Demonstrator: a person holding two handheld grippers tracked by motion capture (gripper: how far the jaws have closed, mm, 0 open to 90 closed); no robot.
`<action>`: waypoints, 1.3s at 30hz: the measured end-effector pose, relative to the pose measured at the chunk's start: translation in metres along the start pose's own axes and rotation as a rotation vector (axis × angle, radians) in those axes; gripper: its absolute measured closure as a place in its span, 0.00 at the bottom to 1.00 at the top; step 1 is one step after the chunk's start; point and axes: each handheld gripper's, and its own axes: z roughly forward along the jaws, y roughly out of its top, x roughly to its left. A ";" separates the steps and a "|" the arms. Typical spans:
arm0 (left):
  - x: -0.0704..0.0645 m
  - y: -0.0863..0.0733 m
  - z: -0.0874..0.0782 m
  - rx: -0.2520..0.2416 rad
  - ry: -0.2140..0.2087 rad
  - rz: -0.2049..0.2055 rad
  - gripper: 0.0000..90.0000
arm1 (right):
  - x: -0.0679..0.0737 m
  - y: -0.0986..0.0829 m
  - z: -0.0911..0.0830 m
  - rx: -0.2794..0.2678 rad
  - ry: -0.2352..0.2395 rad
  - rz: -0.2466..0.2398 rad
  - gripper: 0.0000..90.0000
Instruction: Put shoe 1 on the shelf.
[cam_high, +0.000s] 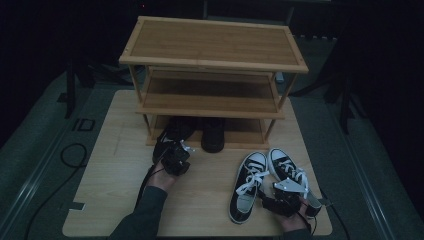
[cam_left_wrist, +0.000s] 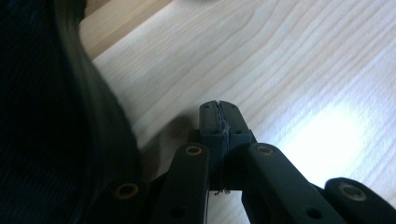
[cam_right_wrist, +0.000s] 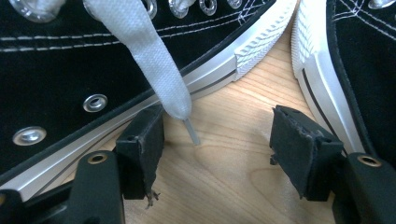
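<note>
Two black canvas sneakers with white laces are seen on the near right part of the wooden table (cam_high: 115, 165): the left sneaker (cam_high: 247, 186) lies toe toward the shoe rack (cam_high: 215, 75), and the right sneaker (cam_high: 289, 172) lies just beside it, the two toes close together. The right gripper (cam_high: 280, 197) is held low between the two sneakers near their heels; in the right gripper view its jaws are spread wide apart over bare wood, nothing is clasped between them, and the left pad (cam_right_wrist: 142, 140) is set against the white rubber sole of the left sneaker (cam_right_wrist: 70, 79) while a white lace (cam_right_wrist: 149, 65) hangs down just in front of it, its plastic tip touching the table. The sole of the right sneaker (cam_right_wrist: 322, 79) is seen beside the other pad. The left gripper (cam_high: 172, 157) is held in front of the rack's bottom shelf, where two dark shoes (cam_high: 212, 135) are standing; in the left gripper view (cam_left_wrist: 219, 123) its jaws are pressed fully together with nothing between them, and a dark shoe (cam_left_wrist: 51, 107) is seen close at its side
</note>
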 end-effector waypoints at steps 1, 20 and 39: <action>0.001 -0.003 -0.002 -0.003 0.002 -0.005 1.00 | 0.000 0.000 0.000 0.000 0.000 0.000 0.39; 0.018 -0.041 -0.025 0.001 0.043 -0.058 1.00 | 0.001 0.000 0.000 0.000 -0.001 -0.001 0.38; 0.042 -0.072 -0.029 0.032 0.097 -0.136 1.00 | 0.001 0.000 0.000 0.000 -0.001 0.000 0.38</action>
